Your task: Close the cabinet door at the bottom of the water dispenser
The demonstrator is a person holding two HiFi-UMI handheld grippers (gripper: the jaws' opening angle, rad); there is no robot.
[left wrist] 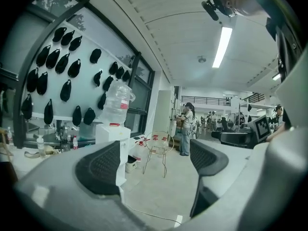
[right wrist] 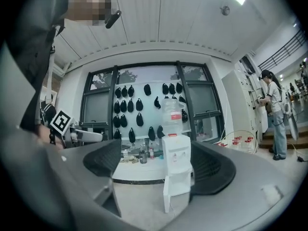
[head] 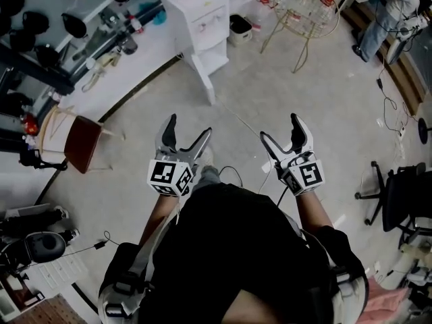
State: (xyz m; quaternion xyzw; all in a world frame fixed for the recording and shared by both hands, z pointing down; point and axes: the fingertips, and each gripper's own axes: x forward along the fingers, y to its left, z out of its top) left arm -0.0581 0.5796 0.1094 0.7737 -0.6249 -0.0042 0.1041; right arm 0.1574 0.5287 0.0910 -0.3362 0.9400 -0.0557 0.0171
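Up top in the middle of the head view sits the white dispenser (head: 199, 12), backed against the curved worktop (head: 128, 66) and well apart from both tools. Its cabinet door (head: 204, 79) at the bottom is swung out over the floor, so it's not shut. In the right gripper view the door shows edge-on at the low left of the dispenser. It's pretty small there though, so I can't really say how wide it stands. A clear bottle (right wrist: 172, 115) with a red label sits on top.

Low and center-left in the head view is the left tool (head: 189, 128), jaws spread with nothing between them. Its own view just shows floor and a wire stool (left wrist: 159, 147) through the gap. Beside it at center-right is the right tool (head: 280, 129), also spread and holding nothing. In its own view the dispenser lines up right between the jaws, far off. Both tools point up-frame toward the dispenser.

Other stuff: a chair (head: 81, 142) with a reddish seat at mid-left, rows of black shapes (right wrist: 139, 105) hanging on the window wall, and a person (head: 390, 12) standing in the upper right corner.
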